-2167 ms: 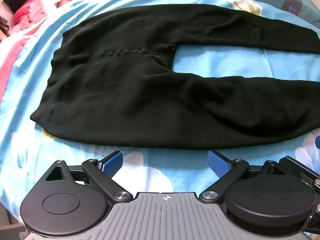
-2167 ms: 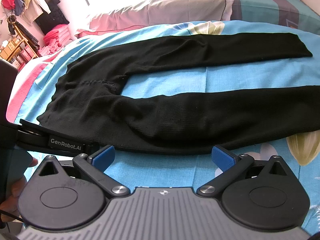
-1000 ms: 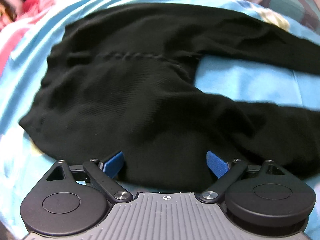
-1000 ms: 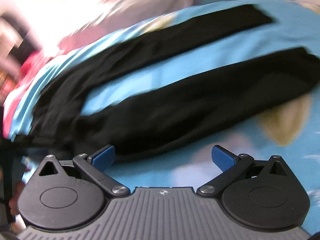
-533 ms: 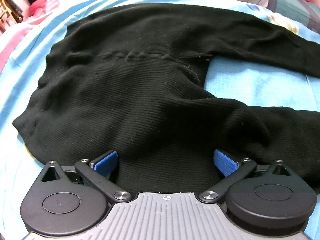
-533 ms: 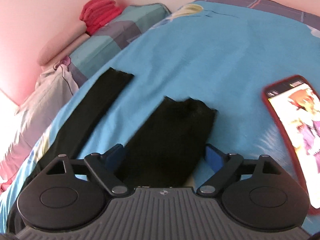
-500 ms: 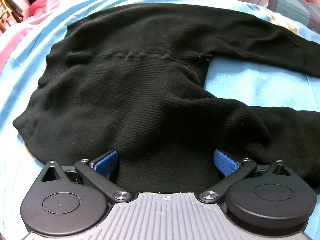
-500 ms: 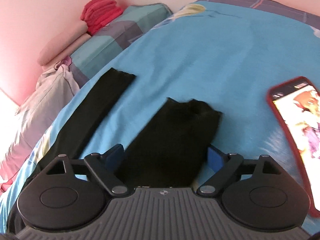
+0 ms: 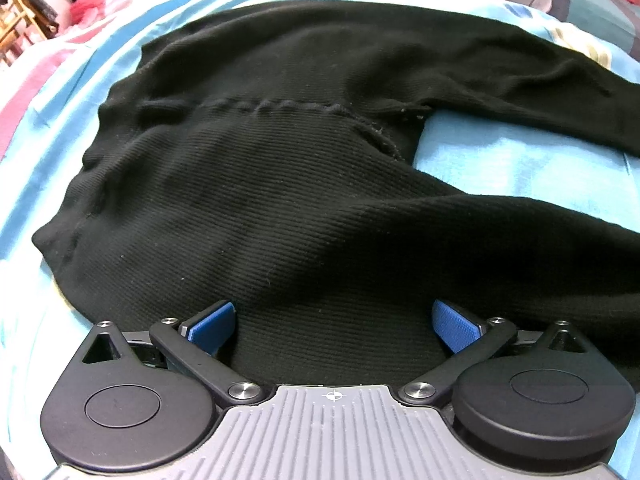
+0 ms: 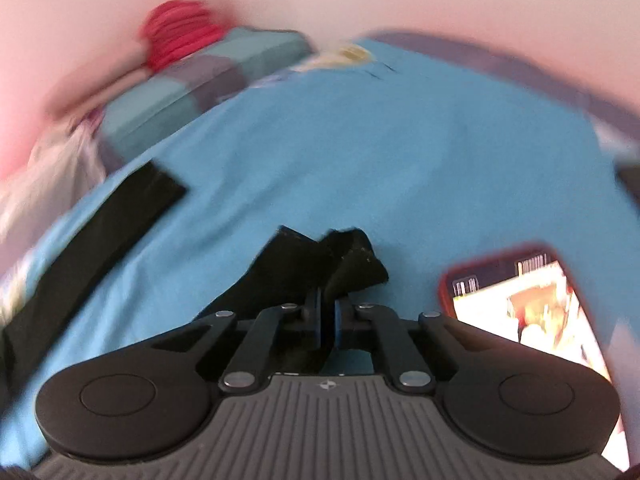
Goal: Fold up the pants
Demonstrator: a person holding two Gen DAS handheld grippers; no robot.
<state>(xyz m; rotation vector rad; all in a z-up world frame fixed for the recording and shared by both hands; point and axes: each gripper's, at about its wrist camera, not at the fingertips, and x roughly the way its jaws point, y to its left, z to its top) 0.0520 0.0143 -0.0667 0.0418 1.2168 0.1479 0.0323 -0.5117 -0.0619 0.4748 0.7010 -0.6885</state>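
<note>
Blue flowery bedsheet (image 9: 520, 168) underneath everything, pink wall behind, bit of clutter off at the far left edge.

Left wrist view first: black pants (image 9: 280, 184) spread flat on the sheet, waistband end over at the left, both legs running off to the right with a wedge of blue showing between them. Left gripper (image 9: 334, 322) sitting low over the near edge of the seat area, blue pads (image 9: 210, 326) spread wide apart with the knit fabric lying between them, nothing pinched.

Right wrist view, pretty blurry: far leg (image 10: 108, 232) lying flat at the left, pillows (image 10: 192, 76) behind with something red stacked on top. Middle of the shot, right gripper (image 10: 328, 312) clamped together on the cuff end of the near leg (image 10: 320, 264), cuff bunched and poking up past the pads. Off to the right, phone (image 10: 528, 304) in a red case lying on the sheet, screen lit, just beside the gripper.

No boxes or baskets to report.
</note>
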